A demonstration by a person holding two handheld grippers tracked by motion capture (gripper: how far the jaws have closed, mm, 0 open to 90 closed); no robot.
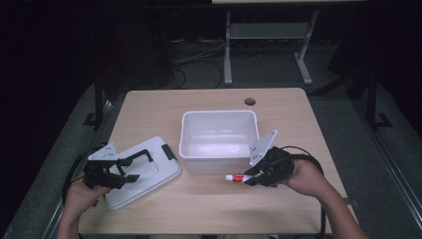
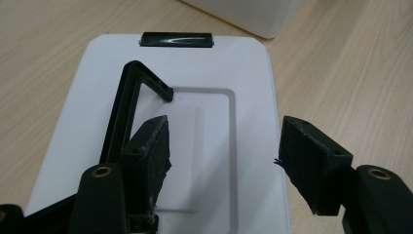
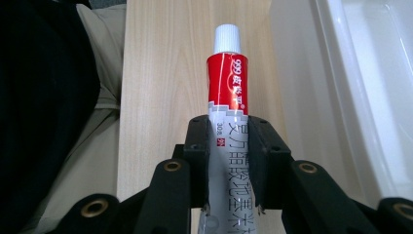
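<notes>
A red, white and grey tube (image 1: 234,177) (image 3: 228,83) with a white cap is held just above the table, in front of the white bin (image 1: 219,115) (image 3: 302,87). My right gripper (image 1: 251,179) (image 3: 229,146) is shut on the tube's lower grey part, cap pointing away from the hand. My left gripper (image 1: 127,172) (image 2: 224,146) hovers open over the white lid (image 1: 149,174) (image 2: 219,58) lying flat at the table's left. Its jaws stand wide apart with nothing between them. The lid's black handle (image 2: 127,102) stands raised beside the left jaw.
The wooden table (image 1: 199,204) carries the bin at its middle, and a corner of the bin (image 2: 253,14) lies beyond the lid. A black latch (image 2: 176,39) sits on the lid's far edge. Cables trail from both grippers. A round hole (image 1: 250,101) lies near the table's far edge.
</notes>
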